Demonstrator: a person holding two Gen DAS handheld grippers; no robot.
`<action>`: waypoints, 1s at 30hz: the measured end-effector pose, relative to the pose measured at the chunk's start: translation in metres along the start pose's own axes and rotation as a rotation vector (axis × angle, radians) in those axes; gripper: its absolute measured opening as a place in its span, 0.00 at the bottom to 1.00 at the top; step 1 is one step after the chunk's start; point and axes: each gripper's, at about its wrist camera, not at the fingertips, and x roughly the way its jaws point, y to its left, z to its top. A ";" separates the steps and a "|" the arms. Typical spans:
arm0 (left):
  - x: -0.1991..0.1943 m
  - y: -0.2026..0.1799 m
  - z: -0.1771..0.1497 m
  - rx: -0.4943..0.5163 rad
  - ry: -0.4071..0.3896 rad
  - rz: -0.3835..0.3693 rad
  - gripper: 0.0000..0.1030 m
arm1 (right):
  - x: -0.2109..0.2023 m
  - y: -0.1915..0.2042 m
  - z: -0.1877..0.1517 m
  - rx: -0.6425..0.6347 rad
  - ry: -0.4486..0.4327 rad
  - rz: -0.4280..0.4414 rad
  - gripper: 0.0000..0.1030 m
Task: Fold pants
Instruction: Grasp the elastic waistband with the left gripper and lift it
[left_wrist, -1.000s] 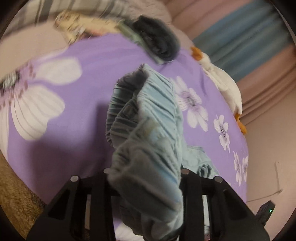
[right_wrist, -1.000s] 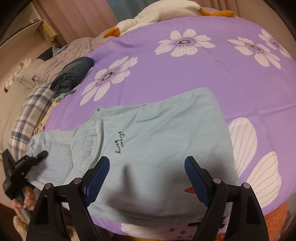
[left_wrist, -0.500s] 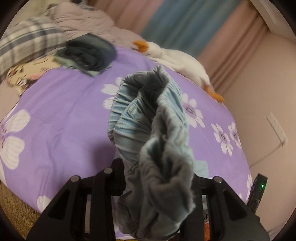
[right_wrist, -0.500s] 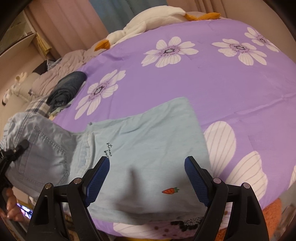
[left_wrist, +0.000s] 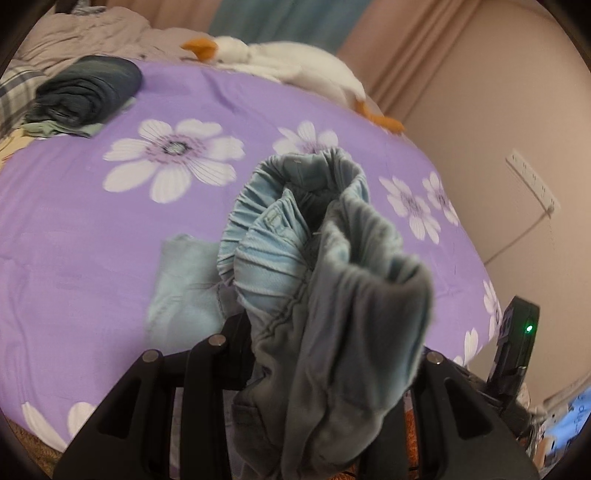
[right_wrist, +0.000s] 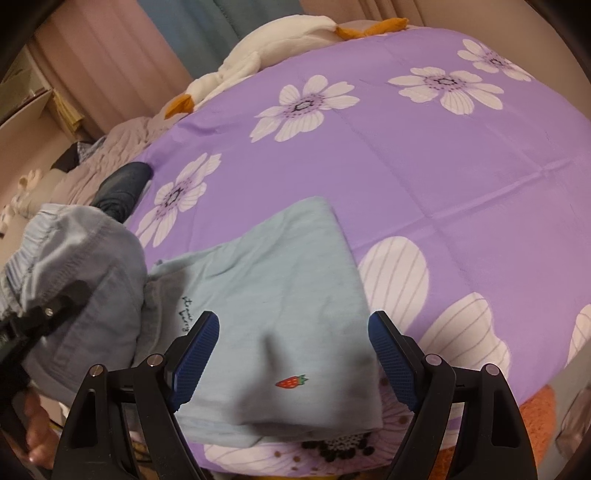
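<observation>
On the purple flowered bedspread (right_wrist: 424, 177) my light blue pants (right_wrist: 280, 280) lie with their legs flat, waistband end raised. My left gripper (left_wrist: 317, 343) is clamped on the bunched elastic waistband (left_wrist: 295, 221). My right gripper (right_wrist: 291, 350) hovers above the legs, jaws spread, holding nothing, near the strawberry motif (right_wrist: 291, 382).
</observation>
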 end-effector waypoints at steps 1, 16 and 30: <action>0.006 -0.003 -0.001 0.005 0.016 -0.002 0.31 | 0.000 -0.001 0.000 0.005 0.001 -0.001 0.81; 0.066 -0.013 -0.022 0.013 0.168 -0.025 0.31 | 0.003 -0.018 -0.002 0.051 0.018 -0.005 0.81; 0.022 -0.014 -0.020 -0.004 0.156 -0.301 0.87 | -0.009 -0.020 0.000 0.060 -0.015 -0.009 0.82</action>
